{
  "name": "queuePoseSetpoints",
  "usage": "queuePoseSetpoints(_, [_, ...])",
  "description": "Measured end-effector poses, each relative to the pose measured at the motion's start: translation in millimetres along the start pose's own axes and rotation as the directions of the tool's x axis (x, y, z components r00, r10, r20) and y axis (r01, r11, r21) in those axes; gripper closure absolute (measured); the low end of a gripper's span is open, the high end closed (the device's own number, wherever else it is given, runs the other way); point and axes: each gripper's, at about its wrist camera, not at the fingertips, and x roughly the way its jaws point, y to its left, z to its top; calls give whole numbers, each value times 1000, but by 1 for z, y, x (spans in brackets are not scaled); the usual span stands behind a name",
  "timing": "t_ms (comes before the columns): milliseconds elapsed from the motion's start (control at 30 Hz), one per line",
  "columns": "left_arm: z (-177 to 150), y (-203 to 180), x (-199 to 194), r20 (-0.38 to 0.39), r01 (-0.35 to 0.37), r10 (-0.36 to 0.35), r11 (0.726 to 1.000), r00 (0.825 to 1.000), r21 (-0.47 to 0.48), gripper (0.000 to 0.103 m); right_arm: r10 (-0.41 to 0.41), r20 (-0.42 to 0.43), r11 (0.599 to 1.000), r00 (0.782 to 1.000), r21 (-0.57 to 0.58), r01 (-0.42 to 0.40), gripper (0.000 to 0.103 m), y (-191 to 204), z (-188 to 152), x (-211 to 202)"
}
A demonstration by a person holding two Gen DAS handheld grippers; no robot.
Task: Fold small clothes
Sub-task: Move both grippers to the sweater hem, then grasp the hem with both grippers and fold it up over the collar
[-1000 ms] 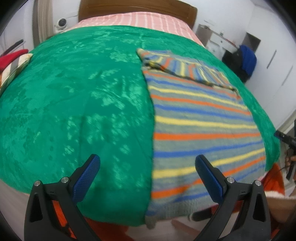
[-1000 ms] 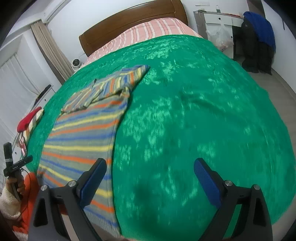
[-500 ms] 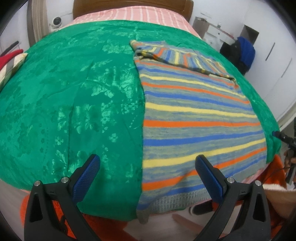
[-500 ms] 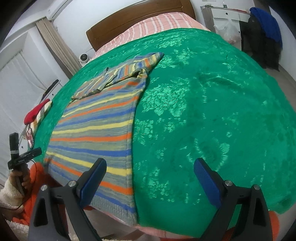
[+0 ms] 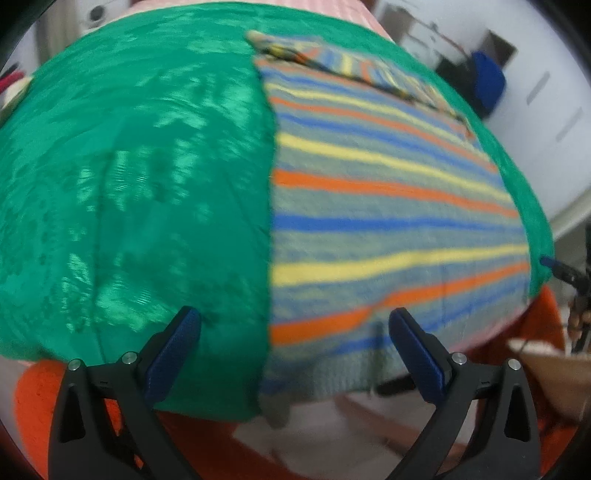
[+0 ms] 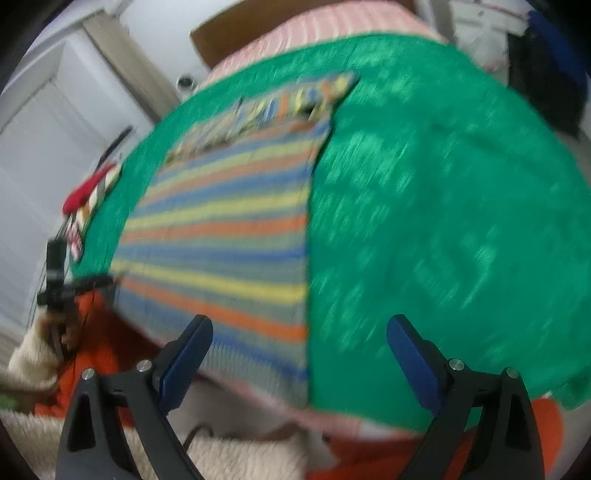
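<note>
A striped knit sweater [image 5: 388,206] in grey, blue, yellow and orange lies flat on a green bedspread [image 5: 140,184], its hem hanging over the near bed edge and a sleeve folded across its far end. My left gripper [image 5: 291,325] is open and empty, just in front of the hem's left corner. In the right wrist view the sweater [image 6: 229,229] lies left of centre on the bedspread [image 6: 443,221]. My right gripper [image 6: 299,332] is open and empty, in front of the hem's right corner. Both views are motion-blurred.
A red and striped folded item [image 6: 92,188] lies at the bed's left edge. A wooden headboard [image 6: 229,27] and pink striped sheet are at the far end. A white desk and dark blue clothing [image 5: 487,81] stand to the right. Orange fabric [image 5: 44,387] is below the bed edge.
Both grippers have moved closer to the near bed edge and the sweater's hem, which now fills more of each view. Both stay open and empty.
</note>
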Motion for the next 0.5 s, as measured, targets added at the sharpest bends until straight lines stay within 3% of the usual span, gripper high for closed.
queuePoseSetpoints(100, [-3, -7, 6, -44, 0, 2, 999, 999, 43, 3, 42, -59, 999, 997, -28, -44, 13, 10, -10, 11])
queuePoseSetpoints(200, [-3, -13, 12, -91, -49, 56, 996, 994, 79, 14, 3, -129, 997, 992, -78, -13, 36, 18, -13, 32])
queuePoseSetpoints(233, [-4, -16, 12, -101, -67, 77, 993, 992, 96, 21, -2, -155, 997, 988, -75, -10, 42, 18, -13, 38])
queuePoseSetpoints(267, [-4, -17, 12, -110, -77, 89, 991, 990, 109, 35, 5, -174, 998, 985, -66, -17, 47, 18, -13, 42])
queuePoseSetpoints(300, [-5, -18, 11, -121, -81, 95, 990, 988, 116, 45, 24, -196, 998, 980, -59, -36, 63, 20, -14, 47])
queuePoseSetpoints(333, [-4, -16, 9, -134, -67, 81, 992, 988, 106, 69, 38, -217, 997, 975, -64, -53, 89, 22, -13, 51])
queuePoseSetpoints(367, [-4, -12, 8, -146, -48, 60, 995, 987, 87, 88, 30, -227, 996, 973, -78, -49, 97, 25, -13, 53])
queuePoseSetpoints(500, [-2, 0, -11, -150, 53, -53, 999, 987, -2, 98, 82, -218, 993, 972, -63, -98, 96, 30, -4, 44])
